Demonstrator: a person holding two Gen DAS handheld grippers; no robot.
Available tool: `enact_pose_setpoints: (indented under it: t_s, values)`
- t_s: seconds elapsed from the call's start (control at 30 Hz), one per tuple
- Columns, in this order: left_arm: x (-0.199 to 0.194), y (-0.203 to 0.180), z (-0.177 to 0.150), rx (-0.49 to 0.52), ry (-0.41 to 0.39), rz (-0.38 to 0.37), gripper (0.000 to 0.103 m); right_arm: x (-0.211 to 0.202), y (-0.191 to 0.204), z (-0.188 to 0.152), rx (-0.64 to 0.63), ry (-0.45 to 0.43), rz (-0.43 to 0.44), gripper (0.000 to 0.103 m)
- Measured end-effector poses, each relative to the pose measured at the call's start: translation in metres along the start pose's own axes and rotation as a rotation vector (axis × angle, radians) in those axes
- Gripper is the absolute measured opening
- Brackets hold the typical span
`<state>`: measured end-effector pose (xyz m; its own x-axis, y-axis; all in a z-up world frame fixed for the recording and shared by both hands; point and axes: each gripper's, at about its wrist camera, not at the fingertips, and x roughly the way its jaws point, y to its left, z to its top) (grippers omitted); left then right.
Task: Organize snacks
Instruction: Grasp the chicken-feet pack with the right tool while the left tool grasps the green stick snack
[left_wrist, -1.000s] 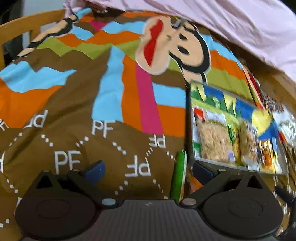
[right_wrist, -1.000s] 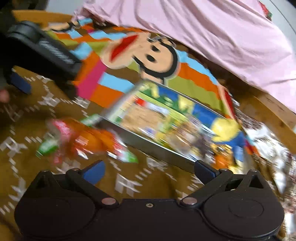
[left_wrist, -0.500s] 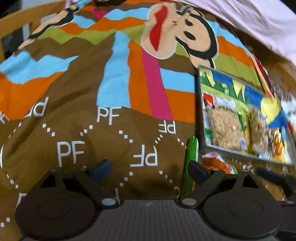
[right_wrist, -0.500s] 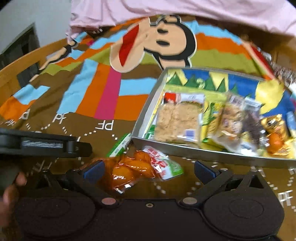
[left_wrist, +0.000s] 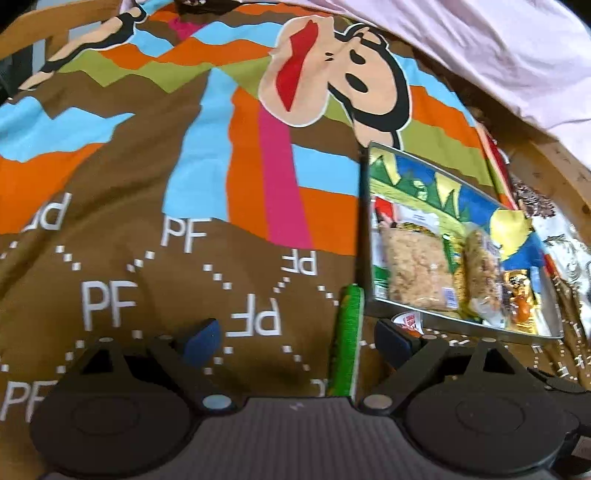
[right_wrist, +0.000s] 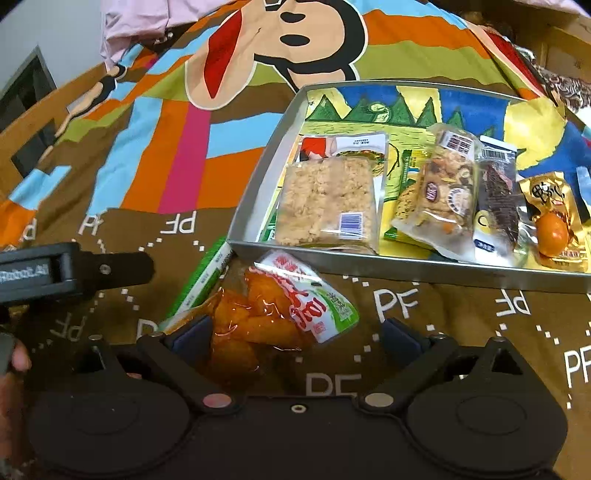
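Note:
A metal tray (right_wrist: 406, 264) with a painted bottom lies on the patterned bedspread and holds several snack packets, among them a rice cracker pack (right_wrist: 325, 203). It also shows in the left wrist view (left_wrist: 461, 325). An orange snack pouch (right_wrist: 266, 317) lies in front of the tray, between the fingers of my open right gripper (right_wrist: 299, 336). A green packet (left_wrist: 345, 343) lies beside the pouch, between the fingers of my open left gripper (left_wrist: 299, 343). It also shows in the right wrist view (right_wrist: 207, 273). The left gripper's body (right_wrist: 66, 269) shows at the left of the right wrist view.
The bedspread (left_wrist: 147, 206) has a cartoon monkey print and covers most of the surface. A pink blanket (left_wrist: 498, 48) lies at the back. A wooden bed frame (left_wrist: 554, 173) runs along the far right. Patterned cloth (left_wrist: 565, 240) lies right of the tray.
My right gripper has moved down over the orange pouch, which now lies between its fingers. My left gripper has shifted so the green packet lies between its fingers.

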<state>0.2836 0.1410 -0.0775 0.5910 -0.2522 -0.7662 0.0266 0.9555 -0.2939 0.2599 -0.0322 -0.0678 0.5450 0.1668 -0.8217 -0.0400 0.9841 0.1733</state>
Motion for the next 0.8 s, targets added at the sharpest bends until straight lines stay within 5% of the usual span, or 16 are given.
enact_pose_setpoints:
  t_s: [0.2,0.4,0.6,0.8]
  values:
    - [0.003,0.003,0.0,-0.038,0.005,-0.004,0.092,0.014,0.003,-0.002,0.144,0.02,0.014,0.099]
    - [0.003,0.007,0.001,-0.067,-0.005,-0.01,0.092,0.033,0.028,0.0,0.079,-0.004,-0.015,0.102]
    - [0.003,0.003,0.0,-0.043,0.003,-0.015,0.089,0.017,0.024,-0.005,0.04,-0.043,0.077,0.055]
    - [0.004,-0.002,-0.003,-0.003,0.019,-0.021,0.081,0.001,0.005,-0.004,0.053,-0.008,0.15,0.047]
